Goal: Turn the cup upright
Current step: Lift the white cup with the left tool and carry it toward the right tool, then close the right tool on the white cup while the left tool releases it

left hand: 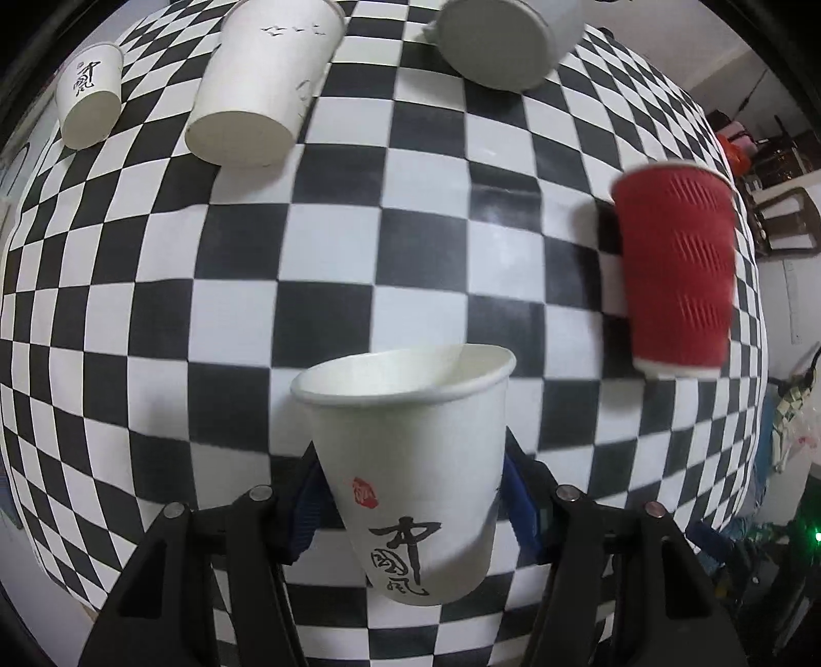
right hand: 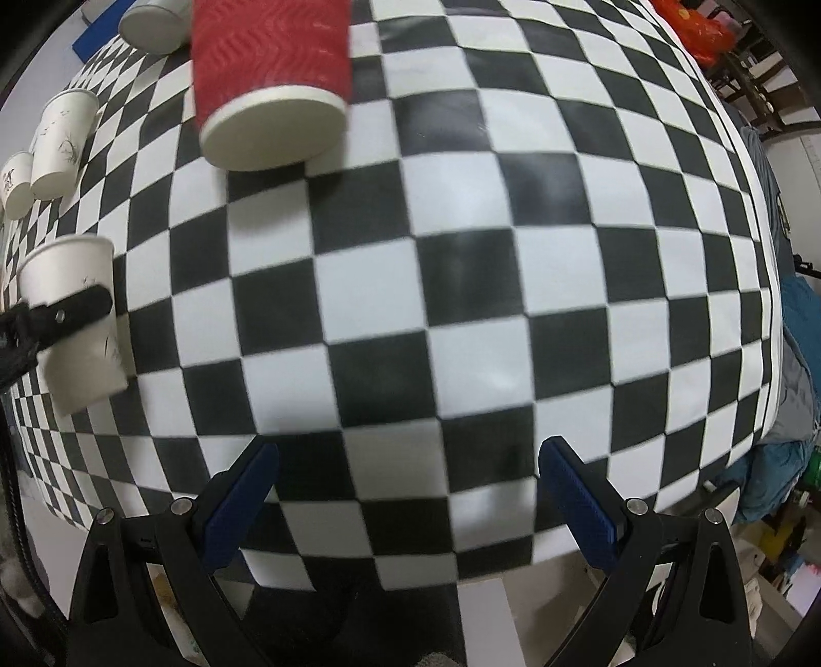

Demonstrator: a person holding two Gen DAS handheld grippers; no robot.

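Observation:
My left gripper (left hand: 410,462) is shut on a white paper cup (left hand: 410,462) with black calligraphy and a red seal, held above the checkered cloth (left hand: 287,256) with its open mouth away from the camera. The same cup (right hand: 77,318) shows at the left edge of the right wrist view with one black finger across it. My right gripper (right hand: 405,487) is open and empty over the cloth (right hand: 462,287). A red ribbed cup (left hand: 677,267) stands upside down at the right; it also shows in the right wrist view (right hand: 272,77).
Two white cups (left hand: 90,97) (left hand: 261,87) stand upside down at the far left, and a grey-white cup (left hand: 497,41) at the top. The cloth's edge runs along the right, with clutter and chairs (left hand: 785,215) beyond.

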